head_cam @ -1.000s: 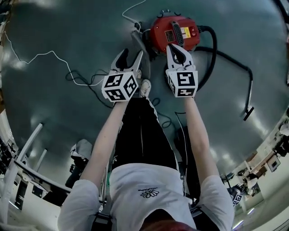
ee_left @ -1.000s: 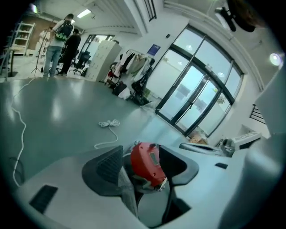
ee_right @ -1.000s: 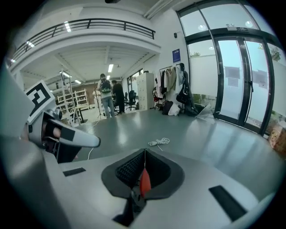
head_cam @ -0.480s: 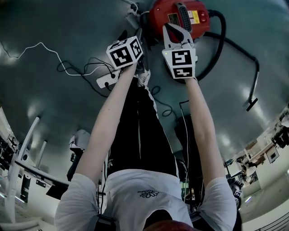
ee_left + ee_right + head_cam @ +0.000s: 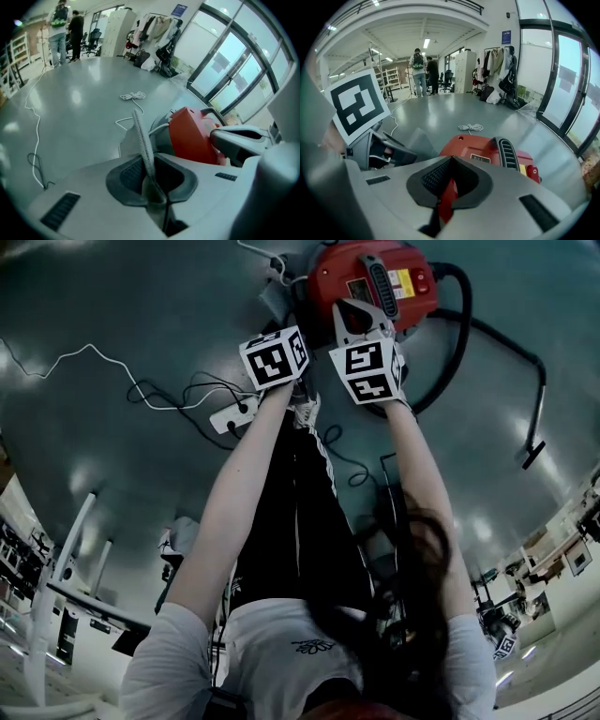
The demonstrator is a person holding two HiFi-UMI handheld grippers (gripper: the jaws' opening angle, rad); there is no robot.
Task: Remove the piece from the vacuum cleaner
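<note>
The red vacuum cleaner (image 5: 370,282) sits on the grey floor at the top of the head view. A thin grey flat piece (image 5: 140,136) stands edge-on at its left side (image 5: 270,296). My left gripper (image 5: 149,164) has this piece between its jaws, which are closing, and the pads press on it. In the head view its jaws are hidden behind its marker cube (image 5: 274,357). My right gripper (image 5: 451,161) is shut, its tips meeting over the vacuum's red top (image 5: 487,152), and the red body shows through the gap behind them. Its fingers (image 5: 361,320) lie over the vacuum's near edge.
A black hose (image 5: 487,334) curves off the vacuum's right side to a floor nozzle (image 5: 534,451). A white power strip (image 5: 234,413) with cables lies left of my shoe (image 5: 305,409). A coiled white cable (image 5: 132,96) lies farther off. People (image 5: 65,28) and a coat rack (image 5: 159,33) stand far away.
Both grippers moved forward to the vacuum. The left gripper's jaws, wide open a second ago, turned and closed on the grey piece. My head leaned forward and hair came into view.
</note>
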